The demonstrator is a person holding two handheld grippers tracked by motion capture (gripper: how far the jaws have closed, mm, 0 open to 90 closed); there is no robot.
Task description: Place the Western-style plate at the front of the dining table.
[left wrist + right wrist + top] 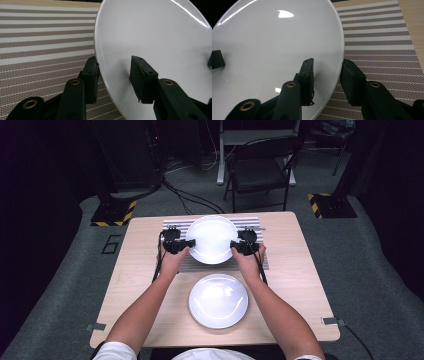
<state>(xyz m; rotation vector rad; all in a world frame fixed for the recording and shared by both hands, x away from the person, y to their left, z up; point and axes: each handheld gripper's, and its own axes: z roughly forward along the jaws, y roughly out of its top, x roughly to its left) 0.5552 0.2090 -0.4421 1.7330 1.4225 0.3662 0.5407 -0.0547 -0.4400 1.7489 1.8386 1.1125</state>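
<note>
High view, frame center: left gripper (184, 243) and right gripper (239, 246) each pinch opposite rims of the far plate (212, 232), balancing it level above the striped mat (200, 265).

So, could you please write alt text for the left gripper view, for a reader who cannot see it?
Two black fingers of the left gripper straddle the rim of a round white glossy plate, one on its upper face and one beneath it. Under the plate lies a brown-and-white striped woven placemat.

Right gripper (327, 80) jaws astride white plate (274, 50) rim, above striped mat (382, 50).
</note>
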